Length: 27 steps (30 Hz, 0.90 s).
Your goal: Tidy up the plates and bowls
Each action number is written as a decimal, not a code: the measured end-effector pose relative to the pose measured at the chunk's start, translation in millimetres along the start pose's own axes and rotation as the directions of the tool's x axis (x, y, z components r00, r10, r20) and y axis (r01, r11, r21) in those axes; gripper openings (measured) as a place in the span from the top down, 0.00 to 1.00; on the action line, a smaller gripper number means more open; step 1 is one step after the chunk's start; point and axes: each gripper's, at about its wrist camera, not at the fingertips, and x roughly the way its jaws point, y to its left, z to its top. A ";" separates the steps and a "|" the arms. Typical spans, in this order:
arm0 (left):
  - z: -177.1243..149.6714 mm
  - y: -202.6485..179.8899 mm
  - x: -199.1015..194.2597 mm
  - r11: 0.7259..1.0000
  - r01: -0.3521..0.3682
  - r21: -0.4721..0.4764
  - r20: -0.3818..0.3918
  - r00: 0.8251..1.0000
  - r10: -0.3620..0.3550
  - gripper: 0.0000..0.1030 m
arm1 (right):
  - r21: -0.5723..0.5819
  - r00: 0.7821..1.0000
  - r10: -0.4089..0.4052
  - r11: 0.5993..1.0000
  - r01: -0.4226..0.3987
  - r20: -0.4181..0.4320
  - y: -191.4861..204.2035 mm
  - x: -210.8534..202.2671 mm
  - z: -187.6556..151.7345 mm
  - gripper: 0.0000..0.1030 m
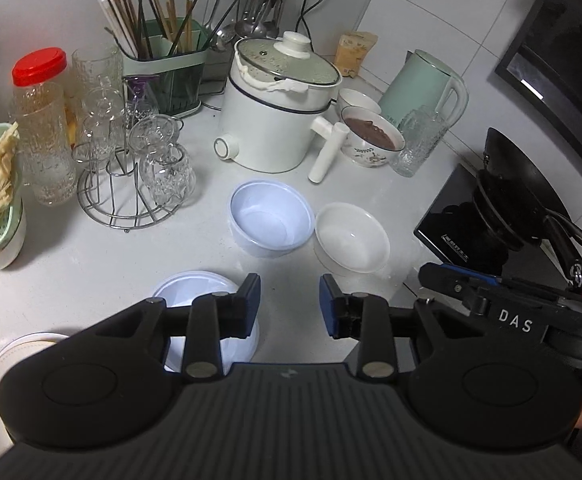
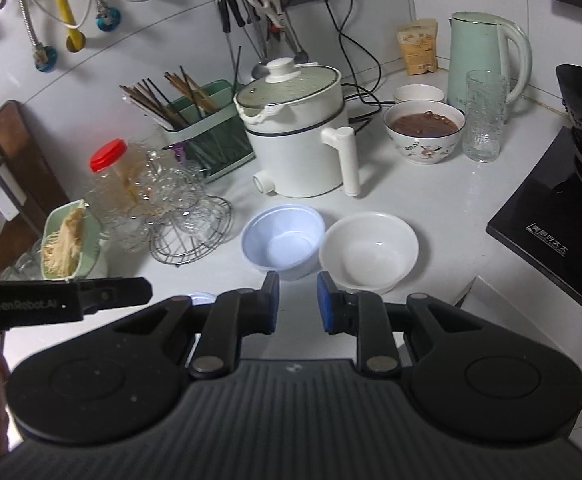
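Both tongs hang empty and part-open — left tongs (image 1: pixel 289 306), right tongs (image 2: pixel 298 303) — above the white tabletop (image 1: pixel 91 276). The pale blue plastic bowl (image 1: pixel 270 222) sits touching the white plastic bowl (image 1: pixel 351 238). Best approach — pinch one rim squarely, then nest it.

On the white counter (image 1: pixel 71 280), a bluish bowl (image 1: pixel 271 218) and a white bowl (image 1: pixel 351 238) sit side by side, just apart. The left claw (image 1: pixel 289 306) hovers near them, jaws apart with nothing between. A third bowl (image 1: pixel 187 292) lies under its left finger. The right claw (image 1: pixel 451 276) shows at right.
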 end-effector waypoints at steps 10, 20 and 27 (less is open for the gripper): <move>15.0 6.1 32.4 0.999 -0.022 -0.049 0.024 0.999 0.023 0.52 | -0.036 1.000 0.009 0.999 -0.009 0.005 -16.5 30.0 21.4 0.76; 38.8 15.9 82.1 0.992 -0.063 -0.107 -0.001 0.998 0.063 0.47 | -0.013 0.999 0.048 0.999 -0.048 -0.025 -44.5 80.0 49.2 0.47; 58.5 31.8 120.1 0.990 -0.073 -0.122 -0.057 0.996 0.066 0.47 | 0.008 0.997 0.052 0.999 -0.052 -0.064 -48.7 118.4 67.7 0.47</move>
